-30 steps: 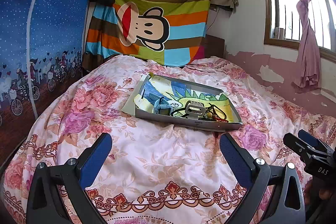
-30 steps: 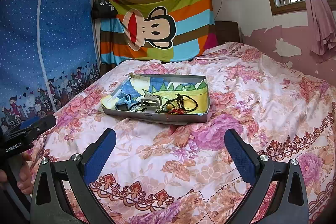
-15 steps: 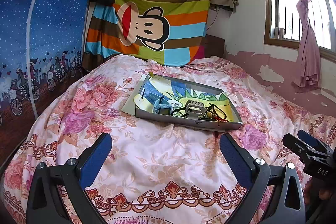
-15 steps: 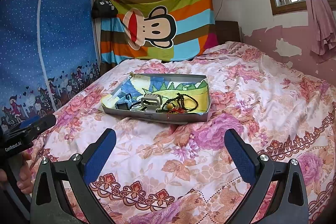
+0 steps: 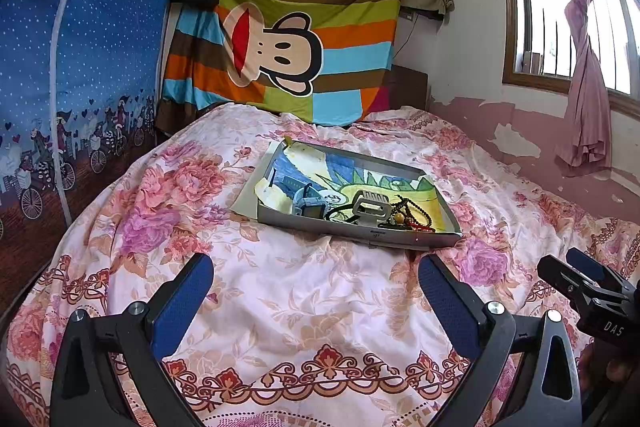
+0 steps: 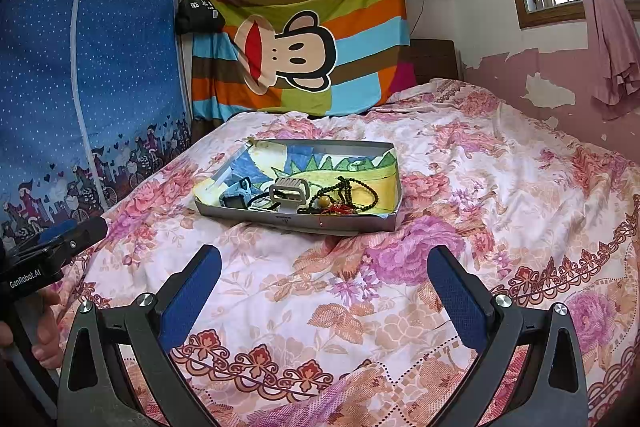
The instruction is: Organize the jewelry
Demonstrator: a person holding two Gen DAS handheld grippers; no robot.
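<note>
A shallow grey box [image 5: 352, 231] [image 6: 296, 219] lined with a cartoon drawing lies in the middle of the bed. Near its front wall sit a dark bead necklace [image 5: 414, 215] [image 6: 352, 191] with a red tassel, a grey buckle-like piece [image 5: 370, 205] [image 6: 289, 191], a thin bangle and a small blue-and-black item [image 5: 308, 205] [image 6: 236, 195]. My left gripper [image 5: 316, 287] is open over the bedspread, well short of the box. My right gripper [image 6: 324, 277] is open too, holding nothing, also short of the box.
The floral bedspread [image 5: 304, 311] covers the whole bed. A blue fabric wardrobe [image 5: 80, 67] stands on the left and a striped monkey cloth [image 5: 288, 43] hangs behind. A window with a pink curtain [image 5: 580, 39] is on the right. A hand [image 6: 44, 331] holds the left gripper.
</note>
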